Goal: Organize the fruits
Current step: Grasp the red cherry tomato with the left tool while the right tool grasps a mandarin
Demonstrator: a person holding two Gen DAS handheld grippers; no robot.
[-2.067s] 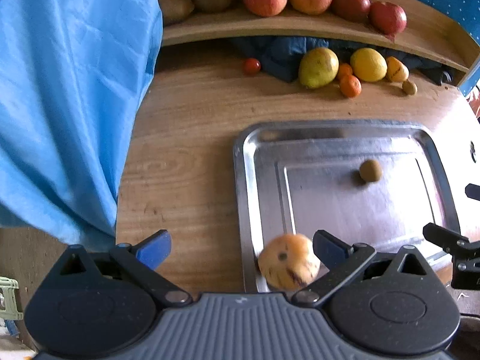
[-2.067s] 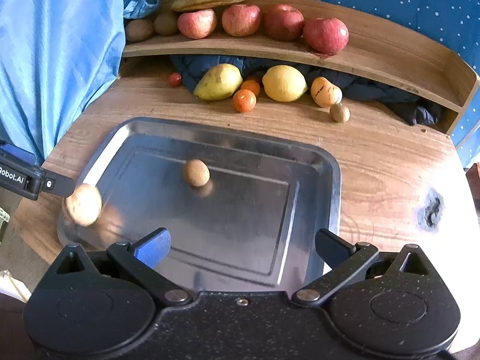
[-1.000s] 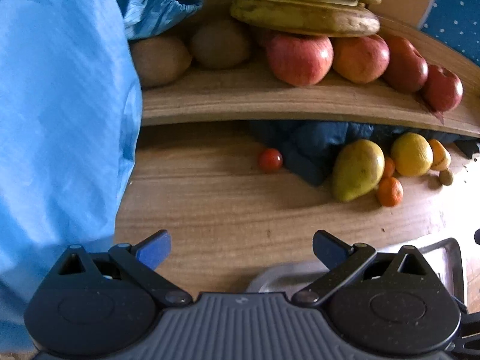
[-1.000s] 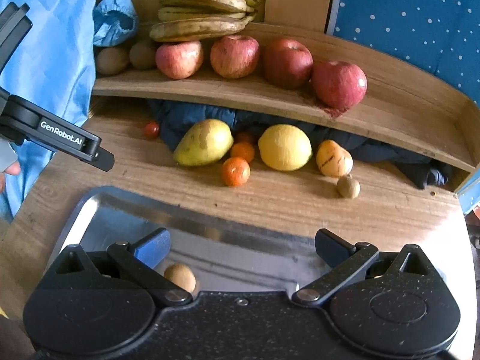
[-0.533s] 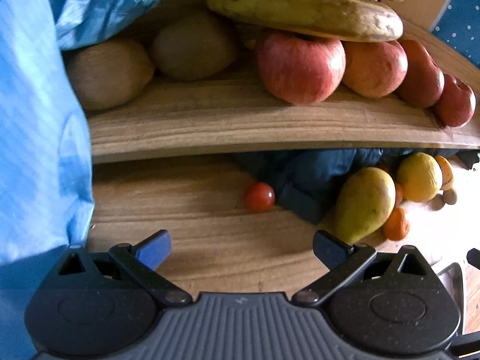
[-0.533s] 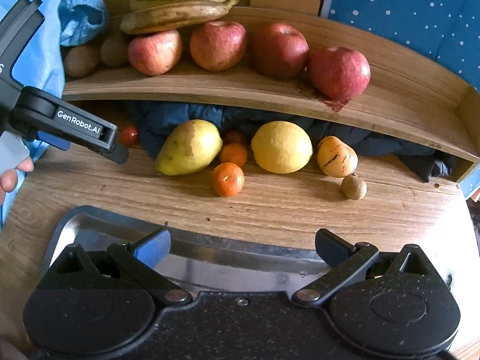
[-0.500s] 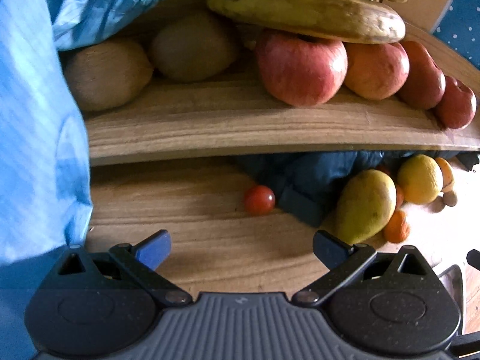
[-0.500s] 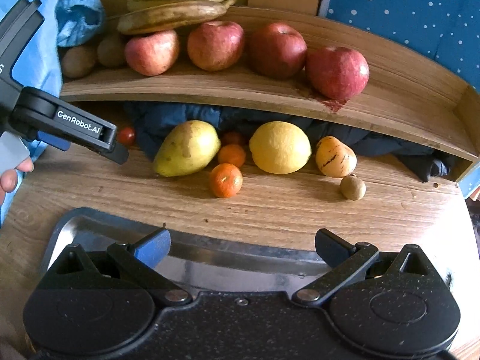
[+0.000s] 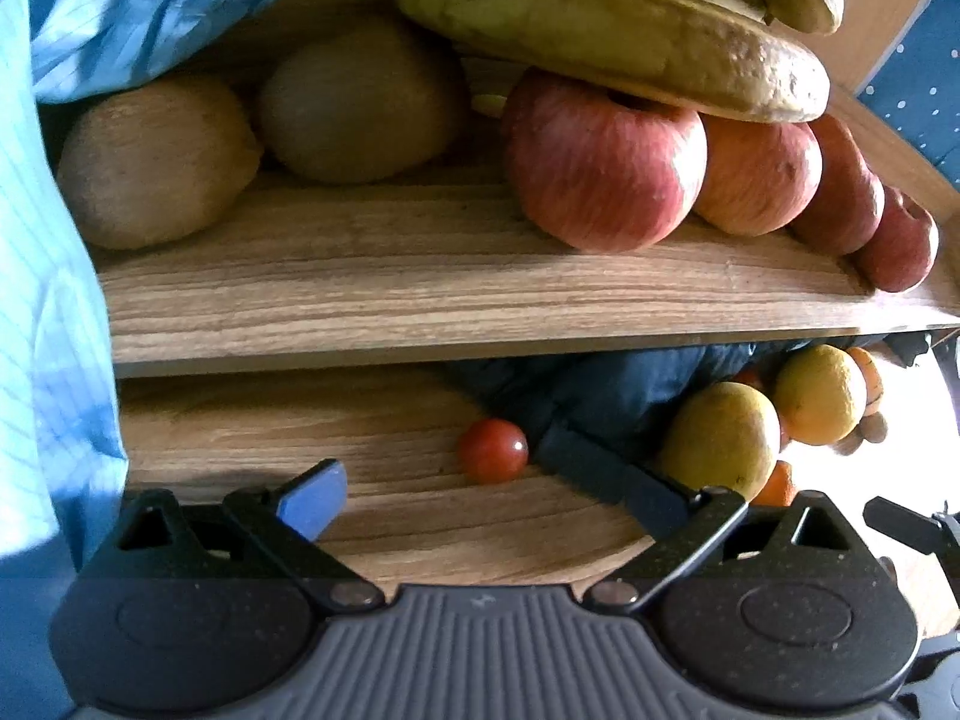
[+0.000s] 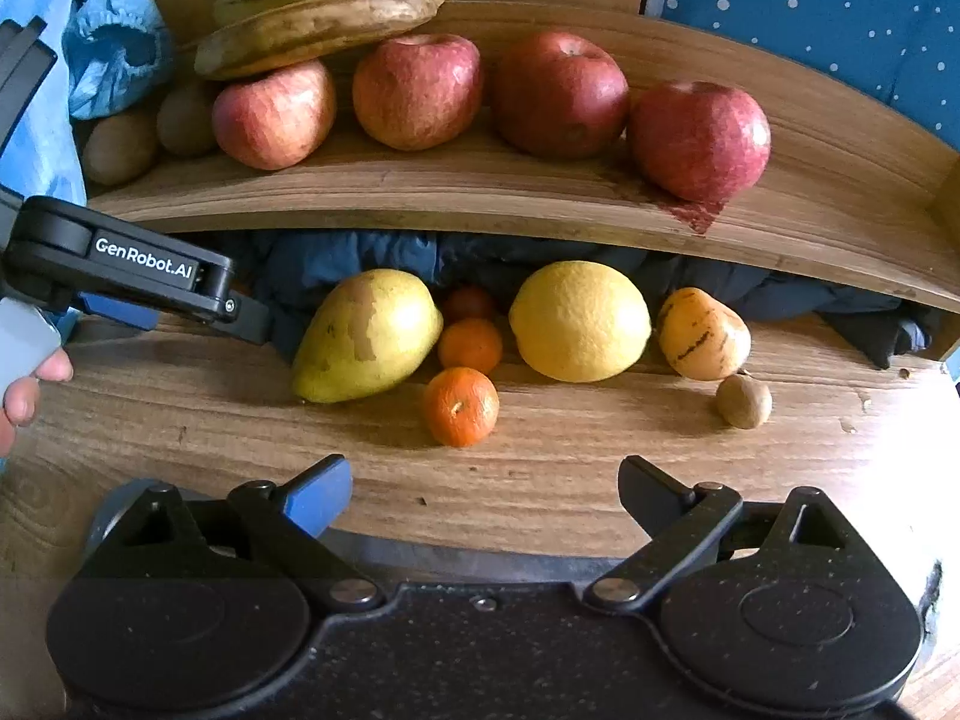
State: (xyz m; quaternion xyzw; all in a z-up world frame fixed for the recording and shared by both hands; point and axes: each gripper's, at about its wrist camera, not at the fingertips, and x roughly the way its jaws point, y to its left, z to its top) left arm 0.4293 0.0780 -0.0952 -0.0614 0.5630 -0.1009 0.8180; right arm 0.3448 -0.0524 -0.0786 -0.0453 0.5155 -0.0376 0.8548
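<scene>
Pointing down at the wooden table (image 10: 540, 480), the right gripper (image 10: 485, 495) has its jaws wide apart but closing, with nothing between them except bare wood. Just ahead of it lies a mandarin (image 10: 461, 406), and behind that a second mandarin (image 10: 470, 345) sits between a yellow-green pear (image 10: 369, 336) and a lemon (image 10: 579, 320). To the right of the lemon rests a striped yellow fruit (image 10: 703, 333), with a small brown kiwi (image 10: 744, 401) just in front of it. A dark blue cloth (image 10: 372, 255) is bunched under the shelf (image 10: 480, 192) behind these fruits.

On the shelf, four red apples stand in a row, the rightmost apple (image 10: 699, 138) near the shelf's end. A bunch of bananas (image 10: 324, 6) rests on top of the leftmost apple, and two large kiwis (image 9: 156, 162) lie at the left end beside a light blue crumpled cover (image 10: 114, 54).

The left gripper (image 9: 471, 495) hangs close to the table under the shelf, its fingers spread and empty. A cherry tomato (image 9: 493, 450) sits on the wood just ahead, between the two fingers' lines, touching neither. In the right wrist view this gripper shows from the side at the left edge, with a hand (image 10: 24, 396) partly visible below it. A light blue sheet (image 9: 48, 300) hangs at the left.
</scene>
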